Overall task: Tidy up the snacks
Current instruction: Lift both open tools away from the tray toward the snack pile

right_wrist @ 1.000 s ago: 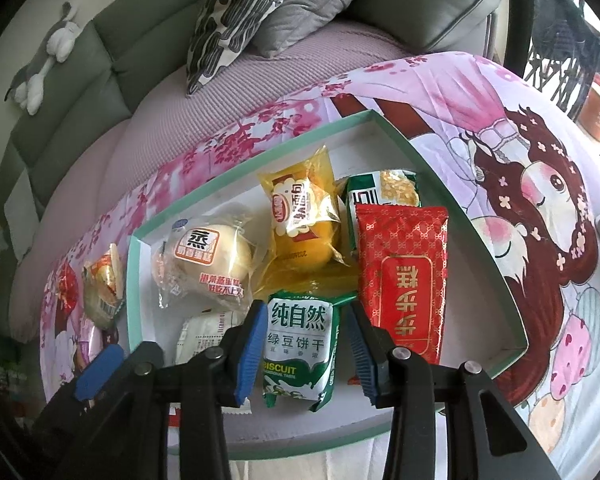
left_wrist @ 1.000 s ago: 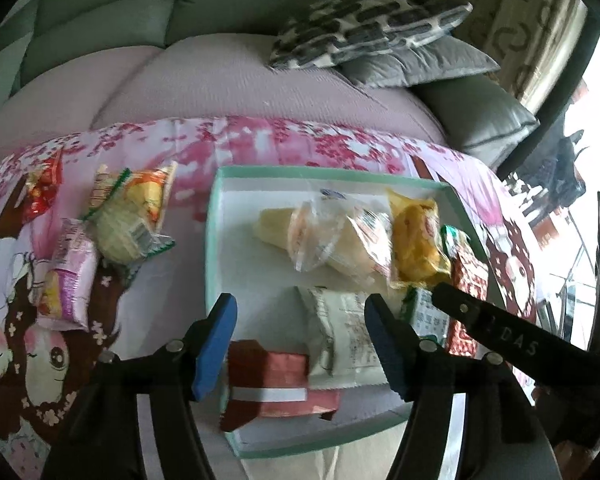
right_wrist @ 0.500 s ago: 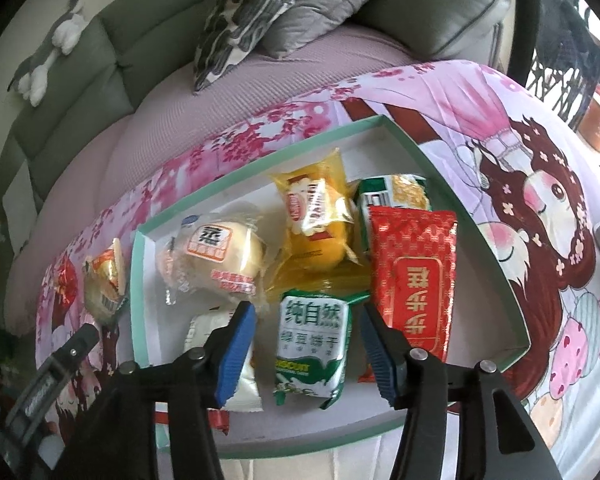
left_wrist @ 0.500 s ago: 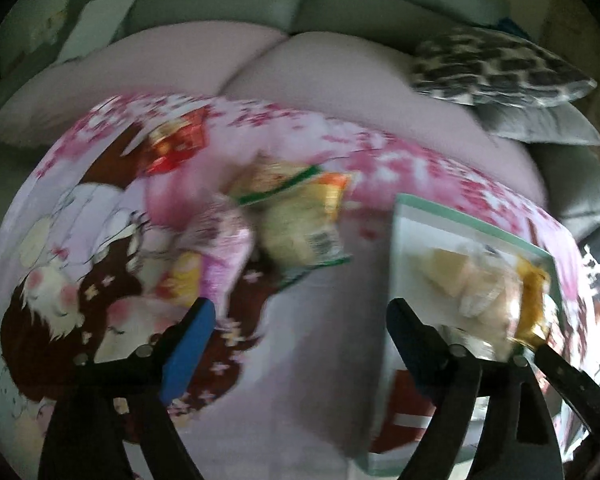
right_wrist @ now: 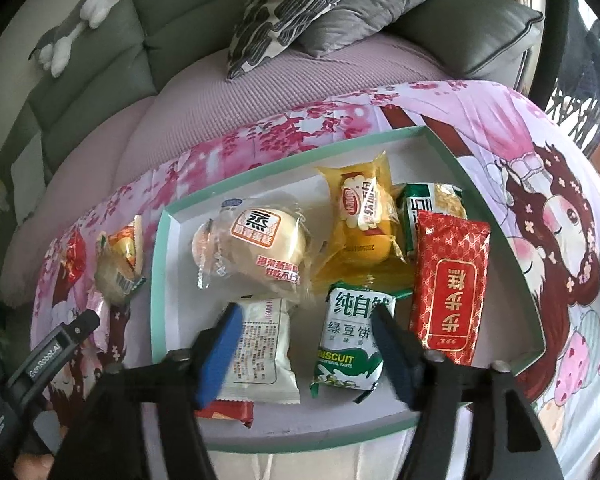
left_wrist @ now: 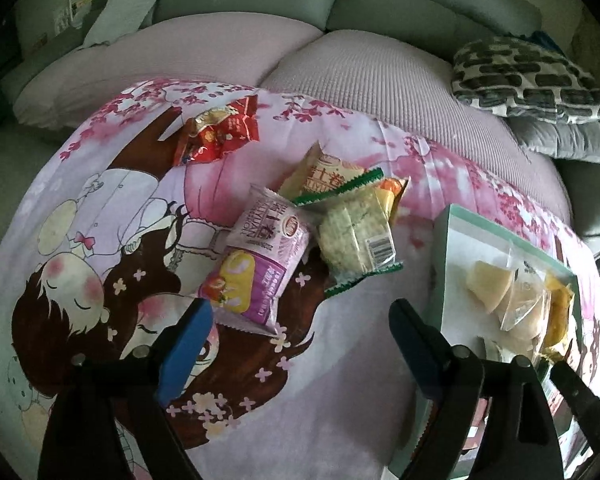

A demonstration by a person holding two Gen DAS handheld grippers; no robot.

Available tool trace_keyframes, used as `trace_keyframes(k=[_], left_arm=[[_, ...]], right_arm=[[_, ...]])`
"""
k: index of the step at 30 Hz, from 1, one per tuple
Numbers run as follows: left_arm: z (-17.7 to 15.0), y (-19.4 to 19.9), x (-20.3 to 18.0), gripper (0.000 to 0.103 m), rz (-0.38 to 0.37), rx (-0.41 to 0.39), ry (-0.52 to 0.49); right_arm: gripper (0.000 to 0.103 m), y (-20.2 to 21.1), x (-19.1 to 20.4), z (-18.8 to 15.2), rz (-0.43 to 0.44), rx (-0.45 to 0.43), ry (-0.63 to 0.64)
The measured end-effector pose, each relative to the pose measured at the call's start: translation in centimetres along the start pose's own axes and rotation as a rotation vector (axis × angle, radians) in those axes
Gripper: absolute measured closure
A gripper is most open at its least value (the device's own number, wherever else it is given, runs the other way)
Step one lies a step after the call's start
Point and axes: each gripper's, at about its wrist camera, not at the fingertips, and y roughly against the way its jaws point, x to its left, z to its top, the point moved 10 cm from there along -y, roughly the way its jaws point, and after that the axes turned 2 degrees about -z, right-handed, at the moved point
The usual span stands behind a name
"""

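Observation:
A green-rimmed tray [right_wrist: 496, 200] on the pink cartoon cloth holds several packets: a steamed cake [right_wrist: 256, 248], a yellow cake [right_wrist: 360, 220], a red packet [right_wrist: 448, 284], a green biscuit packet [right_wrist: 352, 336] and a white packet [right_wrist: 264, 344]. My right gripper [right_wrist: 304, 340] is open and empty over the tray's near part. My left gripper [left_wrist: 300, 344] is open and empty above the cloth, just short of a purple packet [left_wrist: 260, 268]. Beside it lie a green-edged cake packet [left_wrist: 356, 236], a beige packet [left_wrist: 324, 176] and a red candy packet [left_wrist: 216, 132]. The tray's corner [left_wrist: 452, 224] shows at the right.
A purple-covered sofa seat [left_wrist: 360, 64] lies behind the cloth, with a patterned cushion [right_wrist: 292, 4] and a grey cushion [right_wrist: 384, 4]. A plush toy [right_wrist: 80, 12] rests on the sofa back. The left gripper's body [right_wrist: 48, 364] shows at the lower left of the right wrist view.
My left gripper has swung left from over the tray to the loose packets on the cloth. My right gripper has opened, let go of the green biscuit packet and pulled back slightly.

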Motion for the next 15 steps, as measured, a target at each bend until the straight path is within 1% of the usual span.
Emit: trace_keyframes(k=[1, 2, 4, 5, 8, 14, 15], left_arm=[[0.0, -0.1, 0.0, 0.004, 0.010, 0.002, -0.007], [-0.1, -0.1, -0.1, 0.004, 0.018, -0.002, -0.014], [0.0, 0.0, -0.1, 0.004, 0.019, -0.010, -0.020], [0.0, 0.1, -0.1, 0.004, 0.017, -0.015, -0.020], [0.3, 0.4, -0.1, 0.000, 0.013, -0.037, -0.020], [1.0, 0.8, 0.3, 0.000, 0.008, -0.057, -0.013], [1.1, 0.9, 0.4, 0.000, 0.008, -0.062, -0.015]], right_arm=[[0.024, 0.0, 0.0, 0.0, -0.003, -0.002, 0.002], [0.023, 0.0, 0.0, 0.1, -0.006, -0.003, 0.005], [0.015, -0.1, -0.1, 0.1, -0.020, -0.003, 0.015], [0.014, -0.1, -0.1, 0.2, -0.028, -0.005, 0.022], [0.013, -0.1, 0.0, 0.3, -0.043, -0.010, 0.040], [0.012, 0.1, 0.3, 0.5, -0.070, -0.027, 0.068], [0.011, 0.1, 0.4, 0.5, -0.071, -0.031, 0.073]])
